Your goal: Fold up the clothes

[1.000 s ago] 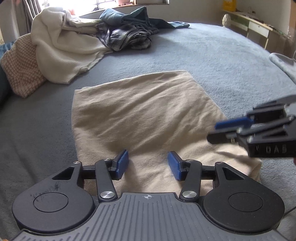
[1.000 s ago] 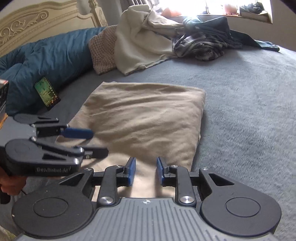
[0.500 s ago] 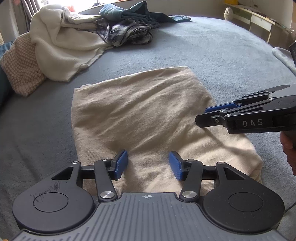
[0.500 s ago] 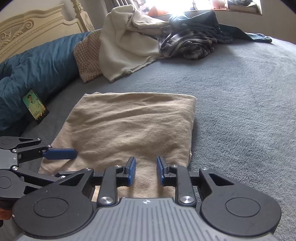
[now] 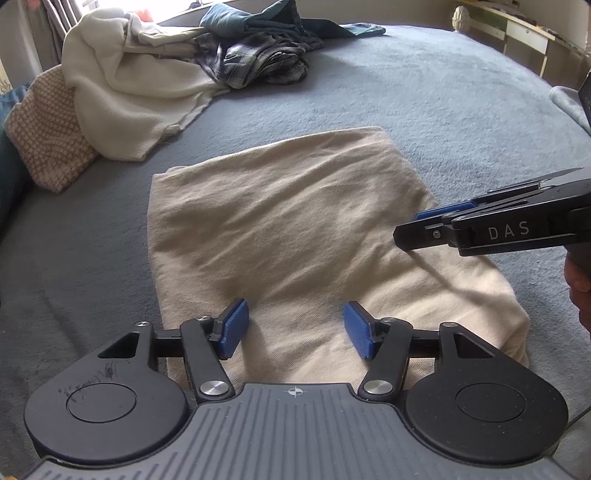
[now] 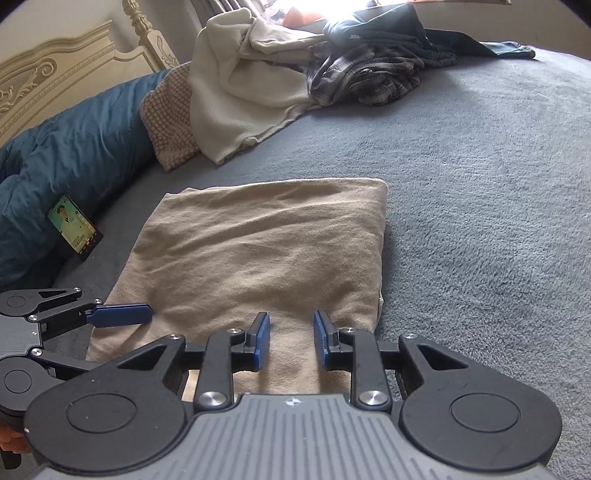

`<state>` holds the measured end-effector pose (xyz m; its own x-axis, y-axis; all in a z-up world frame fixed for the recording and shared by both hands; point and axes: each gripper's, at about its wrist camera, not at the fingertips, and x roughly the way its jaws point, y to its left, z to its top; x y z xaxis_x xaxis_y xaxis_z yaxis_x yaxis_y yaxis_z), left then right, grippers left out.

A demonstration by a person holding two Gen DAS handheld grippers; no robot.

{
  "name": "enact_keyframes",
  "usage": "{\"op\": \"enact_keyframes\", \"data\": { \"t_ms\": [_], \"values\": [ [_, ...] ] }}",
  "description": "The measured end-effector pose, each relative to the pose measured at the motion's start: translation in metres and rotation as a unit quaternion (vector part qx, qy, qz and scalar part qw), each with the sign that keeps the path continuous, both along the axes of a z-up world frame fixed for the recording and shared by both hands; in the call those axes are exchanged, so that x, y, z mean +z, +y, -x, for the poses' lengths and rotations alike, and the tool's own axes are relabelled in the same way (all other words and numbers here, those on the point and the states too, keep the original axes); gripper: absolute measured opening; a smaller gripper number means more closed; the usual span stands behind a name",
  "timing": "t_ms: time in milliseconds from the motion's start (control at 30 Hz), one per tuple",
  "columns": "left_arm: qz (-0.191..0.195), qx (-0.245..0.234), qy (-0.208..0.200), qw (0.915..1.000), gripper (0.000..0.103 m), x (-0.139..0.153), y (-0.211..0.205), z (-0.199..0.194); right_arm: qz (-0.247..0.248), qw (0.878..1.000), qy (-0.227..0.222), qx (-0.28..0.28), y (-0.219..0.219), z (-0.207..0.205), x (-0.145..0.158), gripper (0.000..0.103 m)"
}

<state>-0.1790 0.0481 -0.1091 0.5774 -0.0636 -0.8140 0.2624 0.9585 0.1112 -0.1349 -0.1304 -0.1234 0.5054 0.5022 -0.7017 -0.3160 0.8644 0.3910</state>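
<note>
A folded beige cloth [image 5: 295, 229] lies flat on the grey-blue bed cover; it also shows in the right wrist view [image 6: 266, 251]. My left gripper [image 5: 293, 328] is open and empty, just above the cloth's near edge. My right gripper [image 6: 290, 338] is open with a narrower gap, empty, over the cloth's near right part. The right gripper also shows from the side in the left wrist view [image 5: 417, 227], above the cloth's right edge. The left gripper shows at the left in the right wrist view [image 6: 129, 314].
A pile of unfolded clothes stands at the far side: a cream garment [image 5: 125, 88], a plaid shirt [image 5: 258, 62] and a teal garment [image 5: 236, 18]. A checked pillow [image 5: 44, 140], a blue duvet [image 6: 66, 155] and a phone [image 6: 74, 232] lie left. A shelf [image 5: 517, 29] stands far right.
Both grippers have drawn back and risen a little from the cloth. The right gripper has turned level and now hangs over the cloth's right edge. The cloth has not moved.
</note>
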Motion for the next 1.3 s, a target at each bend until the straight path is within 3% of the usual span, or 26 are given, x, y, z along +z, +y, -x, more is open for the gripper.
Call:
{"op": "enact_keyframes", "data": {
  "t_ms": [733, 900, 1067, 1167, 1233, 1300],
  "values": [
    [-0.013, 0.002, -0.004, 0.9999, 0.066, 0.000, -0.002, 0.003, 0.005, 1.000, -0.005, -0.001, 0.001, 0.001, -0.001, 0.029],
    [0.026, -0.003, -0.026, 0.9993, 0.065, 0.011, 0.016, 0.009, -0.005, 1.000, 0.001, 0.001, -0.002, -0.001, 0.000, 0.029],
    [0.087, 0.041, -0.059, 0.9936, 0.067, 0.032, 0.055, 0.005, -0.029, 0.999, 0.013, 0.010, -0.008, -0.006, 0.001, 0.037],
    [0.088, 0.078, -0.045, 0.9920, 0.067, 0.030, 0.076, -0.004, -0.050, 0.998, 0.024, 0.004, -0.013, -0.009, -0.001, 0.037],
    [0.111, 0.094, -0.030, 0.9890, 0.067, 0.027, 0.091, -0.009, -0.060, 0.998, 0.028, -0.001, -0.015, -0.010, -0.002, 0.037],
    [0.160, 0.102, -0.012, 0.9818, 0.067, 0.022, 0.107, -0.008, -0.069, 0.997, 0.031, -0.002, -0.018, -0.010, -0.002, 0.037]
  ]
}}
